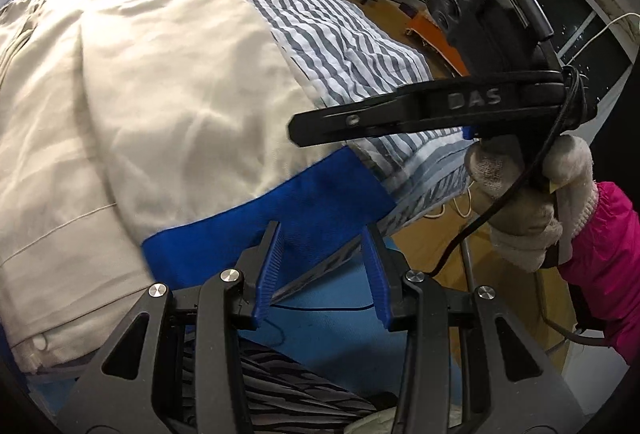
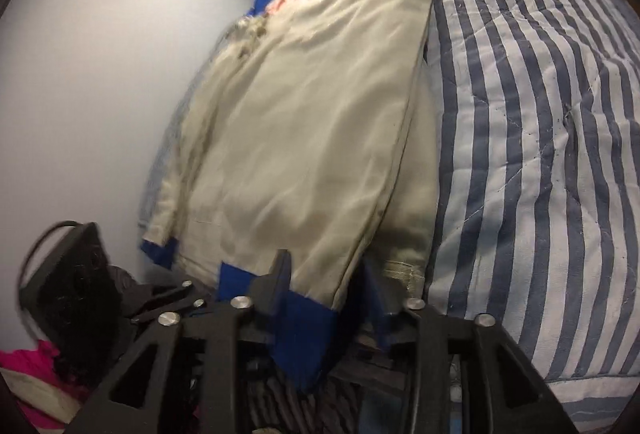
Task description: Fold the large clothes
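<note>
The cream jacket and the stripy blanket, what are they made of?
The jacket looks like thin, smooth woven cloth, maybe cotton or nylon: it creases softly and shines faintly. Its blue cuff looks like thicker matte fabric. The blanket seems padded quilted cotton; stitched lines cross its stripes.

Both wrist views look steeply down from close over the foot edge of the bed (image 1: 352,29), facing along it toward the cream jacket (image 2: 312,121) (their shared ground); the right-hand one sits nearer the wall (image 2: 100,73).

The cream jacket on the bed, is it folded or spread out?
Partly folded: the cream jacket lies lengthwise on the striped quilt, one long side doubled over.
</note>
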The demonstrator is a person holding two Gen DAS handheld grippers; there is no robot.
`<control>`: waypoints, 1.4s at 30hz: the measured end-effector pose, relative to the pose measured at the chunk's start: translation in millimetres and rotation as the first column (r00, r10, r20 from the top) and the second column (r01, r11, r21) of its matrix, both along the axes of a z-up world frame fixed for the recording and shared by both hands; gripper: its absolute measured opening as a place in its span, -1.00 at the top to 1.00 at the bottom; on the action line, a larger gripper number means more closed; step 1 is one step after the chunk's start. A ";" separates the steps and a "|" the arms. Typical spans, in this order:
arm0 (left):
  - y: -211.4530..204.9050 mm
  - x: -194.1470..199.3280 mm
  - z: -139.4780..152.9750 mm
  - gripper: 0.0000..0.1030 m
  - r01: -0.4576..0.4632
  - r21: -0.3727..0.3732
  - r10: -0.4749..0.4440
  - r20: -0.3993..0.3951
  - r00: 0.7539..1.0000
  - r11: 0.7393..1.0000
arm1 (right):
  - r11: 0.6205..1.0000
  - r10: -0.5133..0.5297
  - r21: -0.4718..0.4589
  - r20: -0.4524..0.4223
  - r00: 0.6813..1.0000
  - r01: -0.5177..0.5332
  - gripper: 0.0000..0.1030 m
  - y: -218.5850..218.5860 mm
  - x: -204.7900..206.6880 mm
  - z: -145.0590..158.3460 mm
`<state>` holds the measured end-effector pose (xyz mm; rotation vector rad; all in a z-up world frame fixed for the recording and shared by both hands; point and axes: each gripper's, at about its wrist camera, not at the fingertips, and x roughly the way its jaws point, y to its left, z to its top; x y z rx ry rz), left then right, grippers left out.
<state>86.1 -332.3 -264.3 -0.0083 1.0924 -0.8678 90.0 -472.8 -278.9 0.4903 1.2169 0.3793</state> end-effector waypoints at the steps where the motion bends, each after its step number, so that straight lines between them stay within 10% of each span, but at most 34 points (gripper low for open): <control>1: -0.9 -0.5 0.7 0.22 0.002 -0.002 -0.002 0.000 1.000 1.000 | 1.000 0.001 -0.017 0.003 1.000 -0.001 0.88 0.9 -0.9 0.8; 10: -0.7 -0.7 1.9 0.22 0.008 -0.004 -0.008 -0.011 1.000 1.000 | 0.996 -0.070 -0.046 0.018 0.997 0.071 0.94 -26.3 -18.7 7.2; 14: 17.5 8.5 23.8 0.22 -0.033 -0.067 0.033 0.012 0.999 0.997 | 0.990 -0.131 -0.040 0.070 0.989 0.134 0.11 -40.9 -26.0 4.3; 26: 18.2 69.1 -18.0 0.26 -0.125 0.070 0.121 0.053 0.991 0.990 | 0.965 -0.201 0.175 0.013 0.980 0.195 0.29 -50.3 -15.9 -30.7; 32: 21.3 63.7 -2.3 0.26 -0.140 0.039 0.138 0.044 0.989 0.989 | 0.976 -0.202 0.084 0.029 0.979 0.199 0.69 -35.8 -12.2 -11.0; 42: 93.1 59.8 50.0 0.26 -0.240 -0.093 0.247 0.071 0.966 0.966 | 0.963 -0.027 -0.257 0.181 0.983 0.074 0.74 46.1 8.1 69.3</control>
